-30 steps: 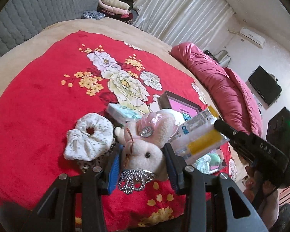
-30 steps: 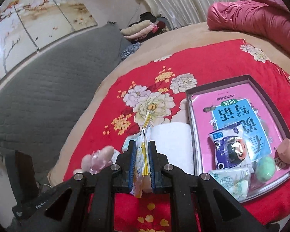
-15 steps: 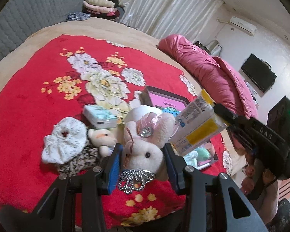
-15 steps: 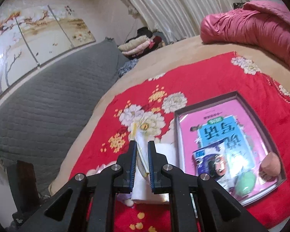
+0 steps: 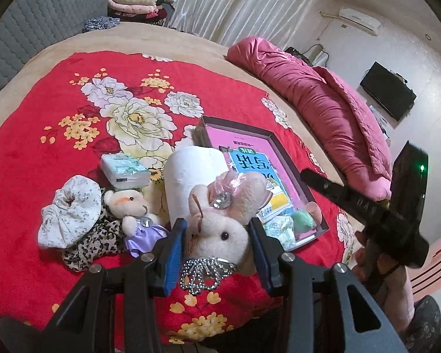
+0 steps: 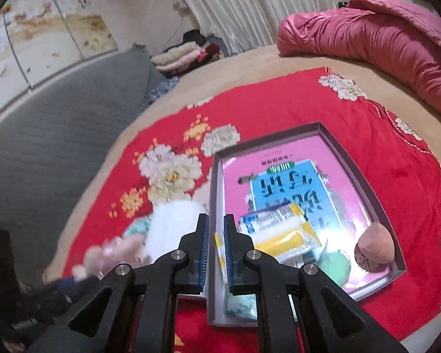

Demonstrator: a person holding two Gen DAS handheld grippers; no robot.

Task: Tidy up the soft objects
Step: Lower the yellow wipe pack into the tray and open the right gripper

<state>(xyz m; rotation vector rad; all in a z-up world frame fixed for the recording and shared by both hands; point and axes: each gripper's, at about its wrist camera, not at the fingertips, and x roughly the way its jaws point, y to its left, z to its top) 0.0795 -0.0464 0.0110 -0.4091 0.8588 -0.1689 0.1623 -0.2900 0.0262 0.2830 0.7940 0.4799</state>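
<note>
My left gripper (image 5: 217,244) is shut on a pale pink plush bunny (image 5: 223,226) with a bow, held just above the red blanket. A dark tray (image 5: 288,158) with a pink book in it lies right behind the bunny. My right gripper (image 6: 216,226) hovers over the tray's (image 6: 370,188) near left corner, its jaws almost touching. They pinch the edge of a clear packet with yellow bands (image 6: 279,229), which flops flat to the right over the tray's contents. In the left wrist view the right gripper (image 5: 304,175) reaches in from the right above the packet (image 5: 275,203).
Left of the bunny lie a small bear in a purple dress (image 5: 132,206), a white scrunchie (image 5: 70,211), a leopard scrunchie (image 5: 88,244), a tissue pack (image 5: 123,169) and a white roll (image 5: 191,173). The tray holds a green ball (image 6: 335,264) and a pink ball (image 6: 373,247). A pink duvet (image 5: 323,94) lies at the far right.
The left gripper has drifted with the bunny, baring the small bear beside the scrunchies. The right gripper has carried the packet over the tray, where it now lies flat instead of edge-on.
</note>
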